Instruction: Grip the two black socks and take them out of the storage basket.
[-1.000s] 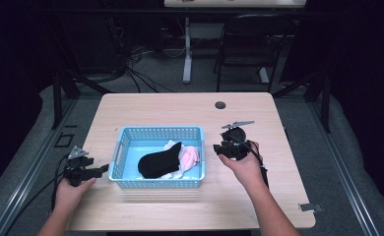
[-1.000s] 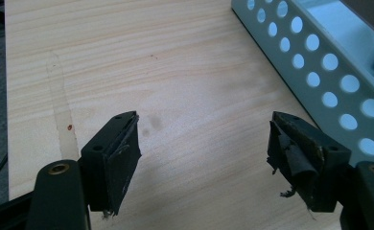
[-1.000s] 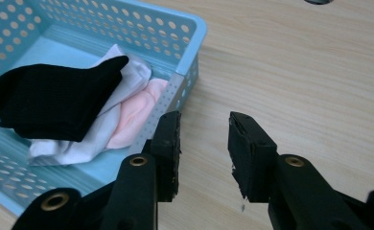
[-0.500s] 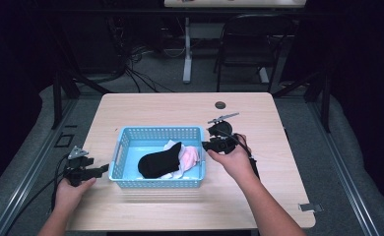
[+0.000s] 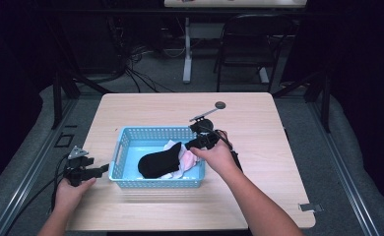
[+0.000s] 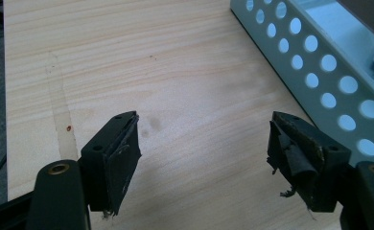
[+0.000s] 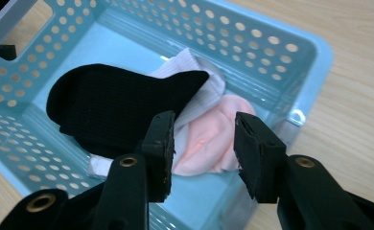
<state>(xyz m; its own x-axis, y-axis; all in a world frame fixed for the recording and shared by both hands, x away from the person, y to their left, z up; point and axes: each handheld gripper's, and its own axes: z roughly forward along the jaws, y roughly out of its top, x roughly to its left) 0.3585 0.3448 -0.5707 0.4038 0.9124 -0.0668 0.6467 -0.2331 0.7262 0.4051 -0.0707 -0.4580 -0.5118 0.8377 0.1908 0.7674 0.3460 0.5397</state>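
The right gripper (image 5: 196, 139) is hovering over the basket (image 5: 126, 137) at its right end, jaws apart w/ nothing between them; they have just been opening. In the right gripper view the pink sock (image 7: 209, 139) is lying straight ahead at 12 o'clock, the black sock (image 7: 108, 105) at 10 o'clock, its long axis going left-right. The left gripper (image 5: 84, 169) is resting left of the basket, jaws also apart and empty. The right one is nearer, so I think it is reaching for the pink sock.

Socks (image 5: 166, 160) lie in the basket (image 5: 150, 132) on the table (image 5: 259, 123).
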